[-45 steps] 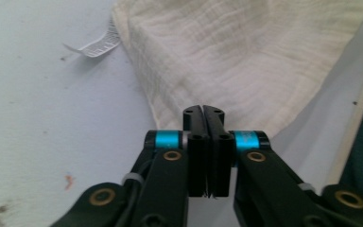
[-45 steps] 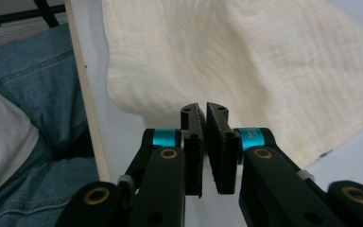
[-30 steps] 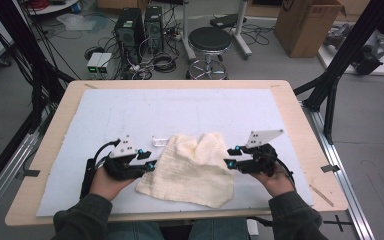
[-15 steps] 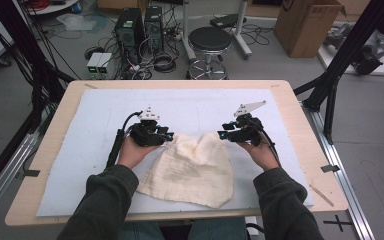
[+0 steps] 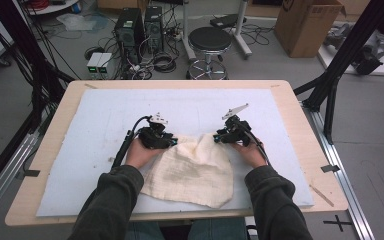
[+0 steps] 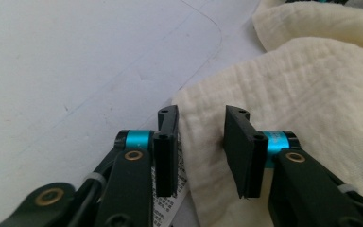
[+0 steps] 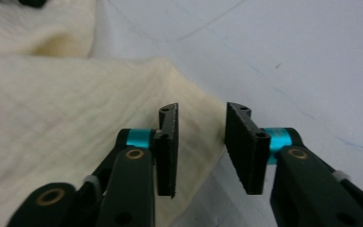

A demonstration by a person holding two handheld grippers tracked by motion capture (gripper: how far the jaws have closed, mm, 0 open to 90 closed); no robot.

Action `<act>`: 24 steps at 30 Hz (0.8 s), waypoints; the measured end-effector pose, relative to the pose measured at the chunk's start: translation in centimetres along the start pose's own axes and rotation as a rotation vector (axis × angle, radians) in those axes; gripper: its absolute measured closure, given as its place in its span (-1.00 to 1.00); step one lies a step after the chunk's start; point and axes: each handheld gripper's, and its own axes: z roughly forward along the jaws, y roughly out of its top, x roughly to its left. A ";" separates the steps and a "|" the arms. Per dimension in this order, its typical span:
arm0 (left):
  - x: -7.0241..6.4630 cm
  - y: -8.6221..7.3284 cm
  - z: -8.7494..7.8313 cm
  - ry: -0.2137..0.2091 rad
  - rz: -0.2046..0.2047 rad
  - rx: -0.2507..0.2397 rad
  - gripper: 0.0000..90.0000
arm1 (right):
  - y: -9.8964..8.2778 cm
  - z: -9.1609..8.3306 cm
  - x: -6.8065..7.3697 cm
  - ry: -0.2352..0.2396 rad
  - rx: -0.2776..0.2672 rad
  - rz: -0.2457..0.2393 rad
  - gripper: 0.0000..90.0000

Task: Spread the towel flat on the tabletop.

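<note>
A cream cloth [image 5: 195,170] lies rumpled on the white mat, its far edge bunched between my two hands. My left gripper [image 5: 173,142] sits at the cloth's far left corner and my right gripper [image 5: 217,137] at its far right corner. In the left gripper view the cloth [image 6: 312,94] has its corner in the gap of the left gripper [image 6: 201,113]. In the right gripper view the cloth [image 7: 52,118] has its edge under the gap of the right gripper [image 7: 201,111]. Both pairs of jaws have just been closing, but their pads stand apart from the fabric.
The white mat [image 5: 105,120] covers most of a wooden table [image 5: 55,115]. A printed label [image 6: 170,203] shows under the left jaw. A stool [image 5: 209,40], computer cases [image 5: 140,25] and cables stand on the floor beyond the far edge. A black frame leg [image 5: 340,65] rises at the right.
Both hands have moved away from me, from the cloth's near sides to its far corners, and sunk toward the mat. The far edge of the cloth is now bunched between them.
</note>
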 end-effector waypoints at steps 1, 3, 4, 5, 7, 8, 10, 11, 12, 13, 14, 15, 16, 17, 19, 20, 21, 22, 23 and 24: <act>-0.1 0.0 0.1 0.003 0.015 0.008 0.65 | 0.0 0.0 0.0 -0.005 -0.001 0.001 0.63; -0.5 0.0 0.1 0.011 0.038 0.015 0.80 | 0.1 0.0 0.2 -0.006 0.006 -0.011 0.82; -0.7 0.1 0.1 0.018 0.045 0.017 0.83 | 0.1 0.0 0.2 -0.001 0.008 -0.021 0.90; -0.7 0.1 0.0 0.030 0.055 0.019 0.88 | 0.1 0.0 0.3 0.001 0.012 -0.023 0.93; -0.8 0.2 -0.6 0.053 0.062 0.021 0.92 | 0.3 -0.1 0.6 -0.010 0.023 -0.041 0.95; -0.8 0.2 -1.0 0.070 0.066 0.021 0.93 | 0.3 -0.1 0.6 -0.011 0.024 -0.045 0.95; -0.6 0.2 -2.2 0.099 0.065 -0.002 0.93 | 0.3 -0.5 0.6 -0.013 0.018 -0.043 0.95; -0.5 0.1 -2.8 0.110 0.064 -0.016 0.93 | 0.3 -0.8 0.6 -0.021 0.008 -0.038 0.95; -0.4 0.1 -3.6 0.126 0.066 -0.022 0.93 | 0.4 -1.2 0.6 -0.025 -0.005 -0.042 0.95; -0.4 0.0 -4.3 0.144 0.066 -0.033 0.93 | 0.5 -1.6 0.6 -0.029 -0.022 -0.040 0.95; -0.2 0.0 -5.0 0.159 0.064 -0.043 0.93 | 0.6 -2.0 0.6 -0.035 -0.043 -0.043 0.95; -0.1 -0.2 -5.8 0.170 0.054 -0.051 0.93 | 0.7 -2.4 0.7 -0.044 -0.052 -0.044 0.95; 0.1 -0.3 -6.4 0.180 0.048 -0.059 0.93 | 0.8 -2.8 0.7 -0.049 -0.057 -0.042 0.95; 0.2 -0.6 -7.1 0.193 0.037 -0.065 0.93 | 0.9 -3.2 0.8 -0.055 -0.068 -0.047 0.95; 0.5 -1.2 -8.0 0.214 0.024 -0.060 0.93 | 1.0 -4.0 0.9 -0.063 -0.094 -0.041 0.95; 0.7 -1.6 -8.4 0.217 0.017 -0.052 0.93 | 1.0 -4.3 1.0 -0.070 -0.097 -0.041 0.95; 0.8 -2.0 -8.5 0.213 0.001 -0.045 0.93 | 1.0 -4.5 1.0 -0.076 -0.091 -0.041 0.95; 0.9 -2.3 -8.6 0.208 -0.006 -0.024 0.93 | 0.8 -4.7 1.0 -0.077 -0.084 -0.037 0.95; 0.9 -2.7 -8.5 0.197 -0.009 0.001 0.93 | 0.7 -4.7 1.0 -0.076 -0.073 -0.030 0.95; 0.8 -3.1 -8.4 0.187 -0.012 0.023 0.93 | 0.4 -4.7 1.0 -0.075 -0.063 -0.031 0.95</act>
